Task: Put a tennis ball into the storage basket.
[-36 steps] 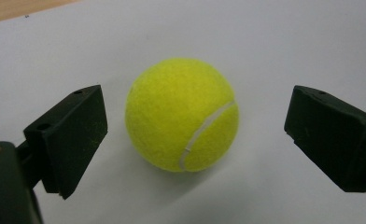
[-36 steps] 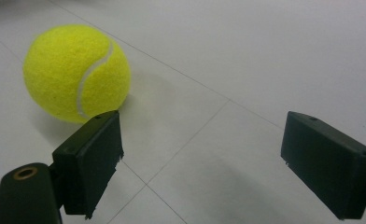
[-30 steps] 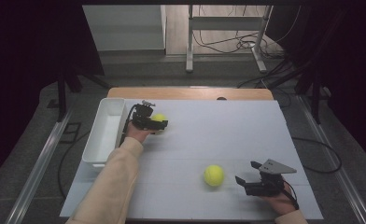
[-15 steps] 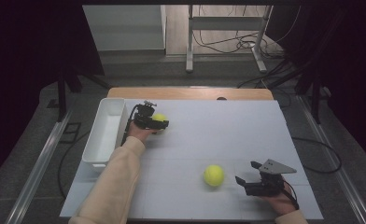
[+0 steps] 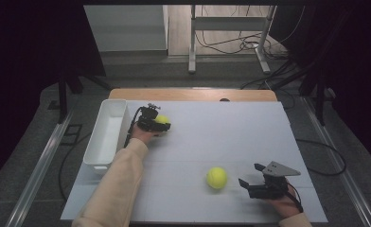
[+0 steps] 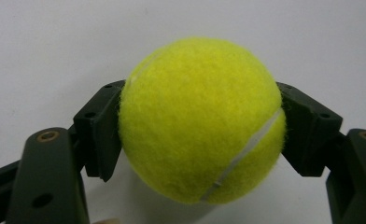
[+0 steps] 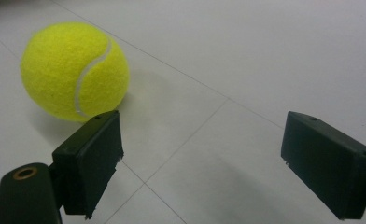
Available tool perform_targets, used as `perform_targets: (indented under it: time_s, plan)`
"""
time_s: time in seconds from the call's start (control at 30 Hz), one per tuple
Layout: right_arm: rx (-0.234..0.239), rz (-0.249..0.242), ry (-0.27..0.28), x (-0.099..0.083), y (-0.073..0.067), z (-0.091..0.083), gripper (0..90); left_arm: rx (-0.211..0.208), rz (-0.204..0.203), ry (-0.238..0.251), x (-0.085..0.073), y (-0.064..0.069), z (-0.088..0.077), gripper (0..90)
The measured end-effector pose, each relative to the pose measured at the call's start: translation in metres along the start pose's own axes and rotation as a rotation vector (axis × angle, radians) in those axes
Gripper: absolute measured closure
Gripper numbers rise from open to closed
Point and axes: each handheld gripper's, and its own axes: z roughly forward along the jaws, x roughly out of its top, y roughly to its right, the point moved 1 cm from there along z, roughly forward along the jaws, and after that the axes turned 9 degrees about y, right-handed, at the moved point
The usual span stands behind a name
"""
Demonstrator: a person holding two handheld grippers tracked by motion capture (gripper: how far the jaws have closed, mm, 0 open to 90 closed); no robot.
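The left gripper point(image 5: 159, 124) is near the far left part of the white table point(image 5: 231, 127), just beside a white bin point(image 5: 103, 137). Its jaws have just been closing, and a yellow ball point(image 5: 162, 119) sits between them. A cream sleeve point(image 5: 119, 184) leads to this hand. The right gripper point(image 5: 251, 177) rests near the front right corner with its jaws apart. A second ball point(image 5: 216, 178) lies on the table just to the left of it, not touching it.
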Motion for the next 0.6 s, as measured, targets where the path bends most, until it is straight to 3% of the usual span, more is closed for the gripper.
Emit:
perform_targets:
  time_s: [0.6]
  plan:
    - [0.003,0.002,0.010,0.001,-0.001,-0.001,13.4,-0.060,0.014,0.057,0.008,0.008,-0.025,26.5]
